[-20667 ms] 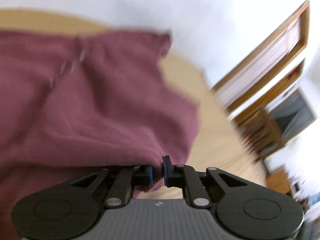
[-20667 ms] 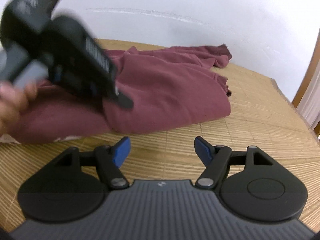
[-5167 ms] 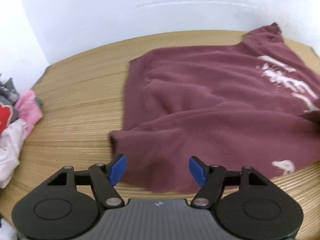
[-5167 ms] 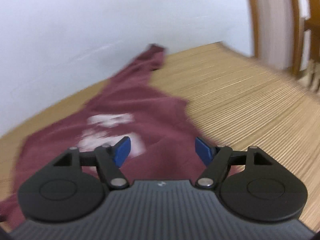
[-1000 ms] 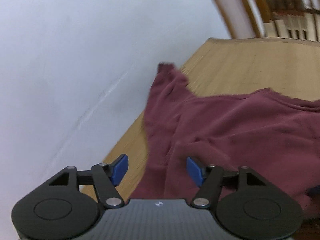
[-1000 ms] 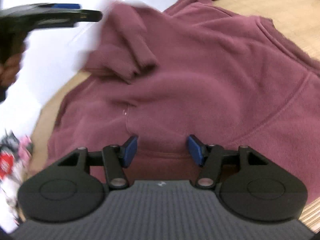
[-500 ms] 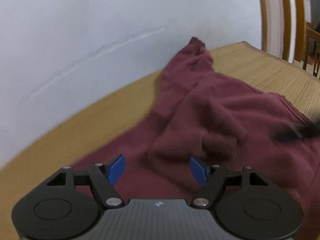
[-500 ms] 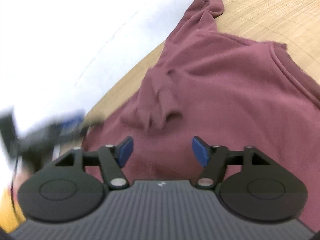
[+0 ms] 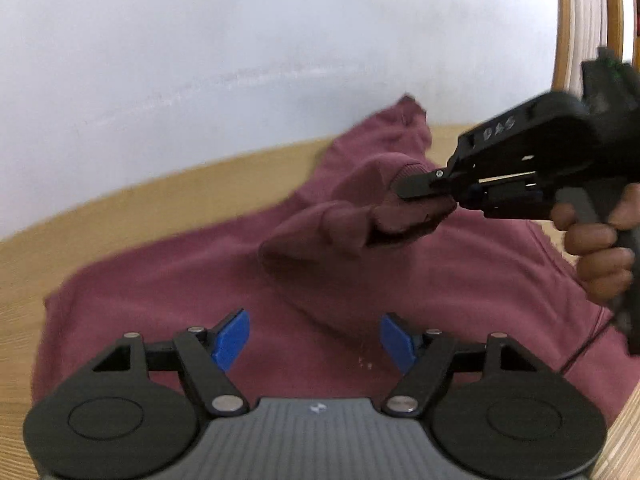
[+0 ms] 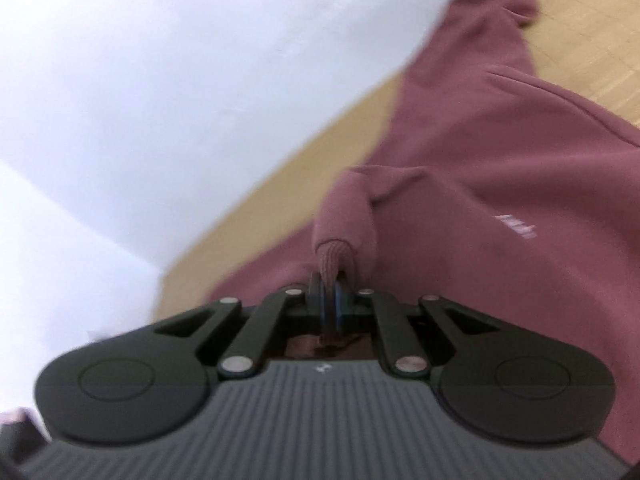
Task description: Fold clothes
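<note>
A maroon sweatshirt (image 9: 400,288) lies spread on the straw-coloured mat (image 9: 120,216), its far sleeve (image 9: 404,128) reaching toward the wall. My right gripper (image 10: 330,298) is shut on the ribbed cuff (image 10: 333,258) of the near sleeve and holds it lifted above the body of the sweatshirt (image 10: 500,200). In the left wrist view that same gripper (image 9: 416,188) comes in from the right, a hand (image 9: 600,248) on its handle, with the sleeve (image 9: 332,228) hanging from it. My left gripper (image 9: 314,338) is open low over the sweatshirt, nothing between its blue pads (image 9: 232,336).
A white wall (image 9: 240,60) rises right behind the mat. A wooden door frame (image 9: 564,24) stands at the far right. Bare mat shows left of the sweatshirt (image 10: 256,196).
My right gripper has closed on the sleeve cuff and raised it. The left gripper has swung over the sweatshirt's body, staying open.
</note>
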The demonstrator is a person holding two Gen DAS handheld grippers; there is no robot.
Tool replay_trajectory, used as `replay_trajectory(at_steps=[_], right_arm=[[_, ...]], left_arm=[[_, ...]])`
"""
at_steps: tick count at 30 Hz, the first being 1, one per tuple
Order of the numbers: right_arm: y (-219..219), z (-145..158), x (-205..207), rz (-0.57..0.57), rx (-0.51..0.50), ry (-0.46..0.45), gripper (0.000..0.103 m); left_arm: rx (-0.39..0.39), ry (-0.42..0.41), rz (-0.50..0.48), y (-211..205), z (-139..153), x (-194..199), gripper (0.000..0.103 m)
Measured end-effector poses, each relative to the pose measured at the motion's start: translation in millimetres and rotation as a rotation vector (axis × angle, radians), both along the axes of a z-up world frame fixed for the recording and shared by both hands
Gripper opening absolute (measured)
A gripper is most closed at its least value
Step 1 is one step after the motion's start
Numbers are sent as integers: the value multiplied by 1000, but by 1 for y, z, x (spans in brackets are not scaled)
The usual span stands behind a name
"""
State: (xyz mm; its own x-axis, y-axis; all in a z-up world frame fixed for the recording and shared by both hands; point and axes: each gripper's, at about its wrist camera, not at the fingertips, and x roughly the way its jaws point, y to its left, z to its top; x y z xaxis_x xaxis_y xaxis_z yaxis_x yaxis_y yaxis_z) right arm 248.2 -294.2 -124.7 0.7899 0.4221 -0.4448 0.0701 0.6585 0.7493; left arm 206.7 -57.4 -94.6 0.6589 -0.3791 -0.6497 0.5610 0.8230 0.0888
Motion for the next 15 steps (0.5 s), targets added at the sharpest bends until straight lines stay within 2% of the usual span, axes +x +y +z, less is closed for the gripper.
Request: replay_trajectory(at_steps=[3,5,8,9,10,11,12,15], right_arm=[[22,32,-27,20,23,-51,8],[43,51,-44,34,22,-63,8],[79,69,-66,66,20,-68,8],[91,75,-73,77,19,-70,8],[103,81,-81,86,15,-72,8],[115,85,-89,92,4,-76,8],[126,89,-98,93,0,-81,8],[162,93,-124,110,-37,-101,8]], left_arm=[[5,-122,-40,0,18,-21,75],[20,-205,-86,1,29,-35,80],[91,-321,-156,8,29,-53,82],[106,-348,-173,13,28,-56,79],[108,-358,-189,20,27,-59,73],[107,-346,-204,30,27,-60,42],[106,-333,-219,41,27,-61,23],[125,-325,-262,82,25,-70,23]])
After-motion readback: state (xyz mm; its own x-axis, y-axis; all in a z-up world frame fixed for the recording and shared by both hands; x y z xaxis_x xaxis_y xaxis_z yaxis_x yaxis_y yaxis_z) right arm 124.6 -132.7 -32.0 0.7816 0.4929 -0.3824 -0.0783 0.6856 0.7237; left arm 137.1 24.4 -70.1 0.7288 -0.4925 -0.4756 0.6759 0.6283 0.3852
